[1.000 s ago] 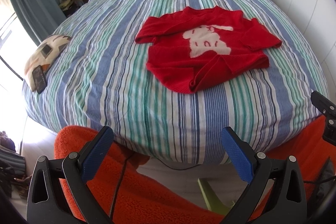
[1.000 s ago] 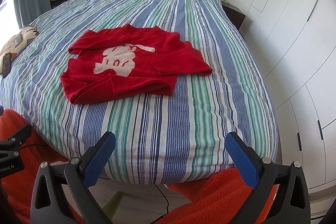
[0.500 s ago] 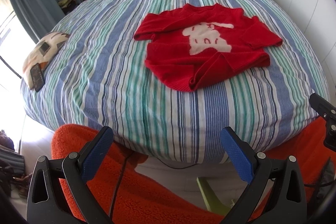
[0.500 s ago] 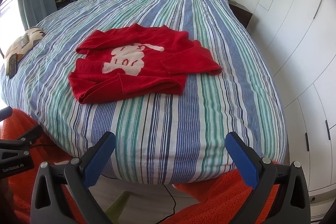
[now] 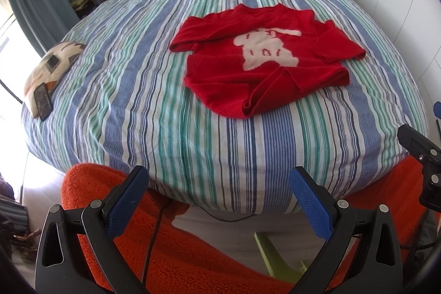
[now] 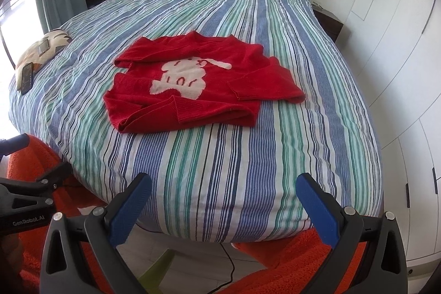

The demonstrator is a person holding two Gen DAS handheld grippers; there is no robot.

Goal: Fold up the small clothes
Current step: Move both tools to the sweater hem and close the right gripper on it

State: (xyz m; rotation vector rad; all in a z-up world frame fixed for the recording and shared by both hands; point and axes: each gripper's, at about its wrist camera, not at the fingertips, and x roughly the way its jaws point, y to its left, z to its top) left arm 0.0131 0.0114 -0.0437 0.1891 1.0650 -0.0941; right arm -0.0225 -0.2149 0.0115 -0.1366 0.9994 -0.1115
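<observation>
A small red sweater (image 5: 264, 59) with a white animal figure lies on the striped bed (image 5: 137, 101), sleeves folded in and the hem folded up unevenly. It also shows in the right wrist view (image 6: 198, 87). My left gripper (image 5: 217, 183) is open and empty, held off the foot of the bed, well short of the sweater. My right gripper (image 6: 223, 192) is open and empty too, at the bed's near edge. The right gripper's body shows at the right edge of the left wrist view (image 5: 421, 153).
A patterned pillow (image 5: 52, 65) with a phone (image 5: 42, 101) on it lies at the bed's left edge. White wardrobe doors (image 6: 408, 73) stand close on the right. Orange fleece (image 5: 179, 261) covers the foreground below the grippers. A nightstand (image 6: 329, 24) sits by the headboard.
Both grippers have risen and pulled back a little, so the sweater sits lower and farther in the views. The sweater has not moved. Both grippers stay open.
</observation>
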